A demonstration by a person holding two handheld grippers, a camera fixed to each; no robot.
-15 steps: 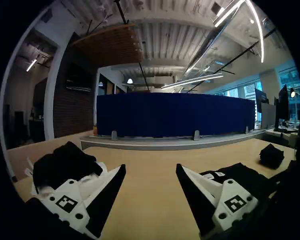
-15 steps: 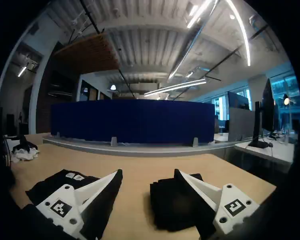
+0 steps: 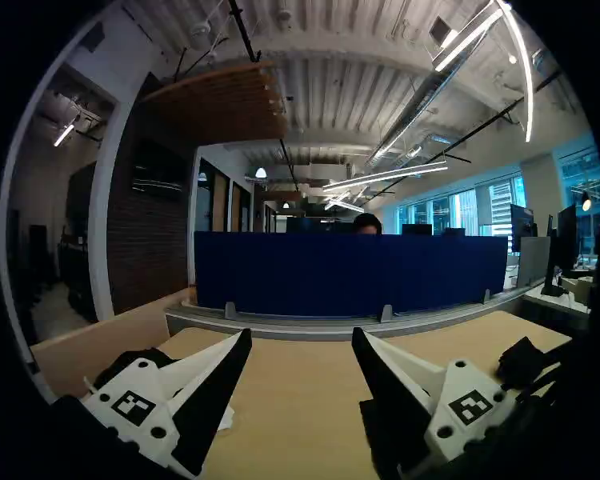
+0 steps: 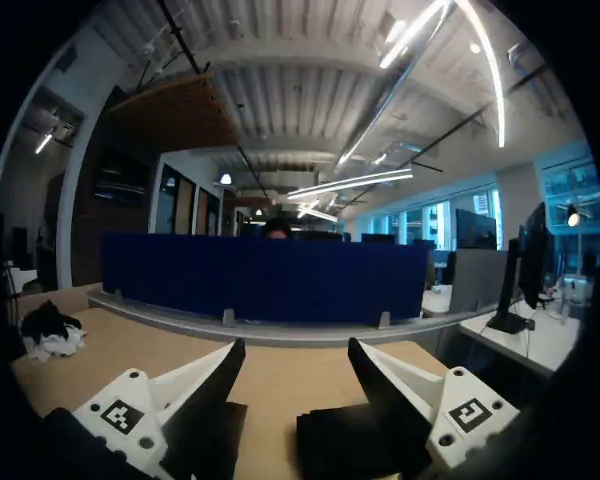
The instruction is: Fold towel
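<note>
I've got my left gripper (image 3: 300, 338) and right gripper (image 4: 295, 346) both spread apart, empty (nothing pinched); the black towel (image 4: 340, 436) lies on the table (image 4: 278, 382) beneath the right one.

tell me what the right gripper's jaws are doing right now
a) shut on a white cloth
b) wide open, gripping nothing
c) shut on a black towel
B: the right gripper has its jaws spread wide apart with bare table between the tips, and the folded black towel lies flat on the table, ungripped.
</note>
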